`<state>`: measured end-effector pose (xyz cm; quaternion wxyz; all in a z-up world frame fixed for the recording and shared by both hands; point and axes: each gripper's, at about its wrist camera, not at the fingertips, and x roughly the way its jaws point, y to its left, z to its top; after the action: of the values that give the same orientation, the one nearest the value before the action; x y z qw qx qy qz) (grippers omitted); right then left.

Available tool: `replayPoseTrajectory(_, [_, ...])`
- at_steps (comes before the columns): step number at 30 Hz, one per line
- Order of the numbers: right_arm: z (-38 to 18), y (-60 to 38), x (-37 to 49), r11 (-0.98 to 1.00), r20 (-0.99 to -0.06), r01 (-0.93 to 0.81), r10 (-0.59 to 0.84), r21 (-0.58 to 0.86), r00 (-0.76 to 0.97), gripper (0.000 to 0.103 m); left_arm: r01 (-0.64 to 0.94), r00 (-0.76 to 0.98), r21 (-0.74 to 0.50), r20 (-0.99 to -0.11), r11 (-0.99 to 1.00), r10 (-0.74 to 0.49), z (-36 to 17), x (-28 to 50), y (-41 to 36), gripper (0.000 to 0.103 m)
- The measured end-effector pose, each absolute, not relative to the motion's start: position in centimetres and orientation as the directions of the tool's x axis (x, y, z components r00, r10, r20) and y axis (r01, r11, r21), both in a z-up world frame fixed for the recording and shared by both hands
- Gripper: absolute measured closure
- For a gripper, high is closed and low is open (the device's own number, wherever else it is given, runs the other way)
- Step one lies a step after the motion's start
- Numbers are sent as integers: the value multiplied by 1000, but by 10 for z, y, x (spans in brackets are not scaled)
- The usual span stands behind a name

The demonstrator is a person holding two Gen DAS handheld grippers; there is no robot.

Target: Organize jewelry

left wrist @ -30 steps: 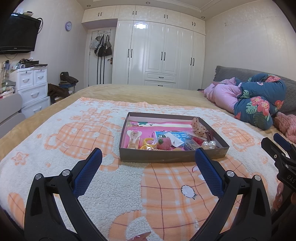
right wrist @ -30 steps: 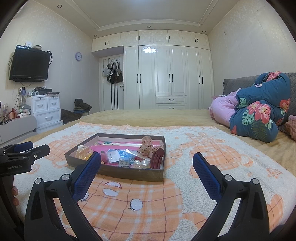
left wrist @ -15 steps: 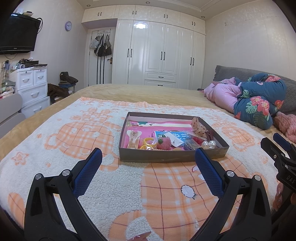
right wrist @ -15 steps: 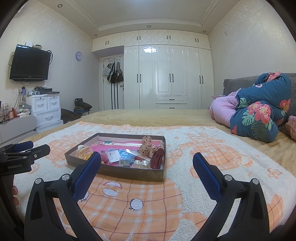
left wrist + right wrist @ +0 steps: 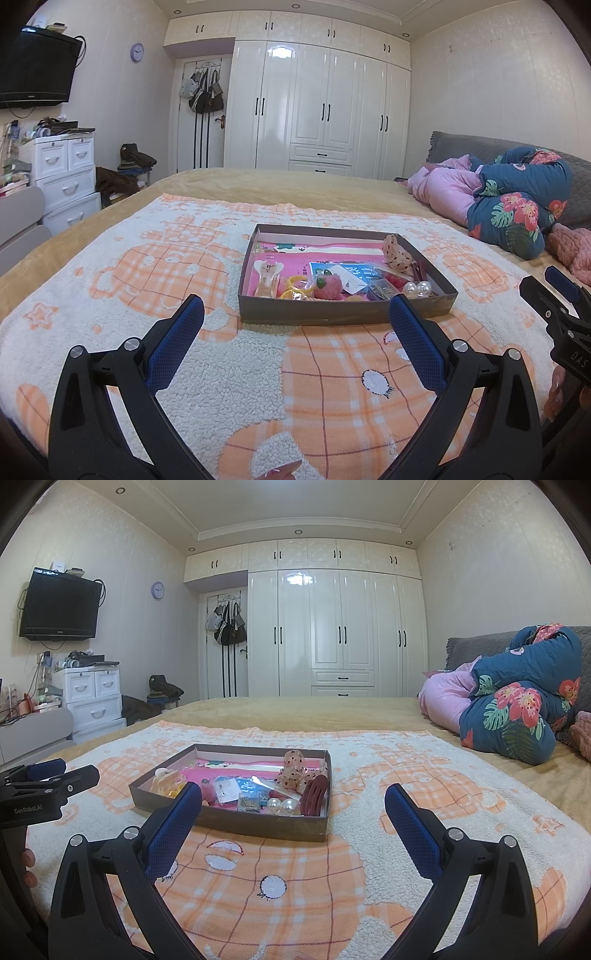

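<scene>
A shallow brown box (image 5: 332, 315) (image 5: 258, 825) sits on an orange-and-white blanket on the bed. It holds a pink card lining, a clear hair clip (image 5: 266, 278), yellow rings (image 5: 293, 288), a pink pom (image 5: 328, 288), two pearl balls (image 5: 417, 288) (image 5: 282, 805), a spotted scrunchie (image 5: 397, 254) (image 5: 295, 771) and a dark red clip (image 5: 316, 795). My left gripper (image 5: 295, 314) is open and empty just short of the box's near wall. My right gripper (image 5: 293, 801) is open and empty, near the box's right corner.
Blanket (image 5: 184, 295) covers the near bed. Pink and floral bedding (image 5: 509, 206) is piled at the right. White drawers (image 5: 62, 173) stand at the left, wardrobes (image 5: 321, 107) at the far wall. The right gripper shows at the left view's right edge (image 5: 554, 299).
</scene>
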<state>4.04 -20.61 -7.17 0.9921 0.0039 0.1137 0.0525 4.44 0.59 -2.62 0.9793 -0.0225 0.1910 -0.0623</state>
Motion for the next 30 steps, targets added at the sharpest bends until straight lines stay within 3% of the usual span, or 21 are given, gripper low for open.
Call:
replayPoseTrajectory(23, [-77, -214, 49, 999, -241, -42, 45, 15, 969, 6, 66, 920, -29, -384, 997, -72, -26, 47, 5, 11])
replayPoseTrajectory(27, [-78, -221, 55, 999, -266, -28, 38, 41, 963, 6, 44, 913, -66, -401, 997, -67, -25, 54, 16, 11])
replayPoseTrajectory(30, [-75, -246, 76, 996, -320, 42, -17, 73, 947, 6, -39, 897, -64, -442, 997, 7, -25, 75, 40, 11])
